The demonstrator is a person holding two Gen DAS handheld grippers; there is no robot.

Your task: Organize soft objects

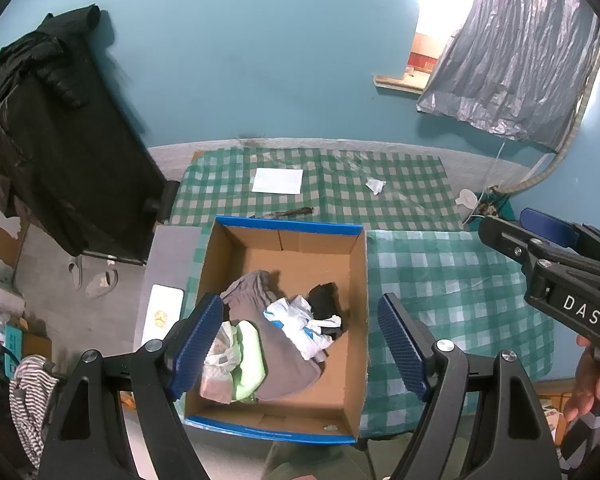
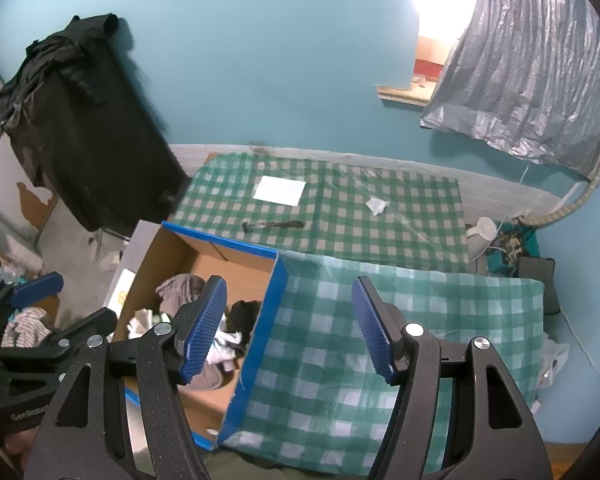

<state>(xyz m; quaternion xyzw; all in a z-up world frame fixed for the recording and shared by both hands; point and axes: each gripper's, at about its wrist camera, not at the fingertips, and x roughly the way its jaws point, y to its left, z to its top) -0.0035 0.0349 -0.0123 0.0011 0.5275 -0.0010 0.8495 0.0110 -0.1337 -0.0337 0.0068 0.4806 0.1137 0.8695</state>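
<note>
The left gripper (image 1: 300, 344) hangs directly over the cardboard box (image 1: 356, 320), its 2 blue pads spread wide with nothing between them, so the soft things lie straight ahead of it and below: a grey cloth (image 1: 284, 364) running from the box's far-left part toward the near side, a white plastic bag (image 1: 300, 324) on top of it, a black cloth (image 1: 324, 300) just beyond the bag, and a pale green item (image 1: 250, 356) beside a clear bag (image 1: 218, 364) against the wall under the left pad. The right gripper (image 2: 290, 326), also spread and empty, sits off to the right of the box, its left pad overlapping the blue-edged right wall, its right pad over the green checked cloth (image 2: 420, 320). By my reading the left gripper is the nearer one for any move inside the box, while the right is better placed for that cloth. Beyond the box the table carries a darker checked cover (image 1: 380, 188) with a white sheet (image 1: 278, 180), a crumpled scrap (image 1: 375, 185) and a dark slim object (image 2: 274, 225). Behind stand a teal wall, a black draped stand (image 1: 60, 152) to the left and a silver tarp (image 1: 512, 52) to the right.
</note>
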